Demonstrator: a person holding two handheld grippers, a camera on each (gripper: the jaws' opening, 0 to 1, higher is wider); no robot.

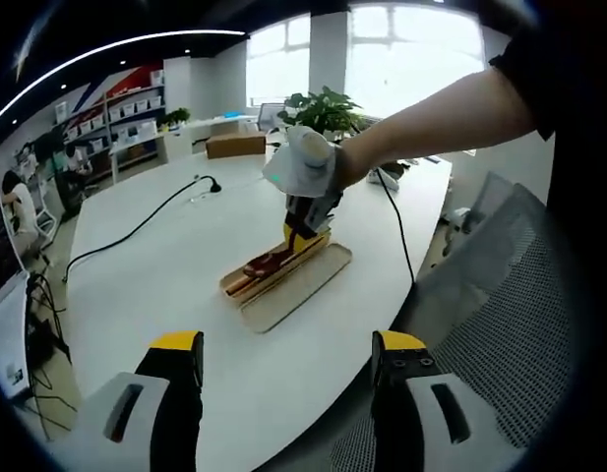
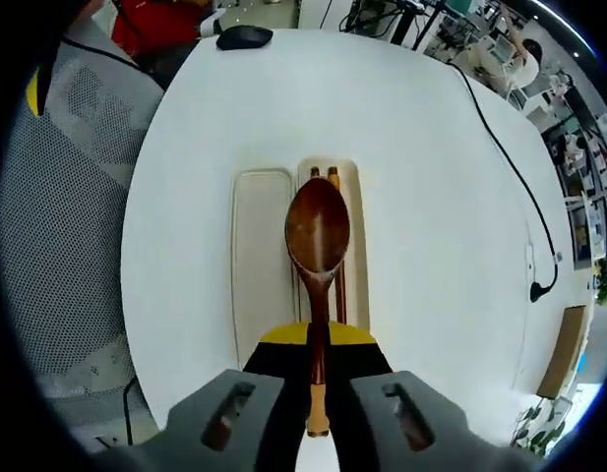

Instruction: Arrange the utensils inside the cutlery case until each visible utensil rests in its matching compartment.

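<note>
A pale cutlery case [image 2: 353,202] lies open on the white table, its empty lid [image 2: 262,246] flat beside it. Brown chopsticks [image 2: 339,280] rest lengthwise in the case. My right gripper [image 2: 318,339] is shut on the handle of a dark wooden spoon [image 2: 318,231], whose bowl hangs over the case and chopsticks. In the left gripper view, that right gripper [image 1: 305,228], held by a hand, stands over the case [image 1: 273,270] and lid [image 1: 301,288]. My left gripper [image 1: 288,354] is open near the table's edge, holding nothing, well short of the case.
A mesh chair [image 1: 500,295] stands at the table's edge, also seen as a chair [image 2: 67,216] beside the case. A black mouse [image 2: 244,37] and a cable [image 2: 510,147] lie on the table. A plant [image 1: 323,108] and cardboard box [image 1: 234,145] sit far off.
</note>
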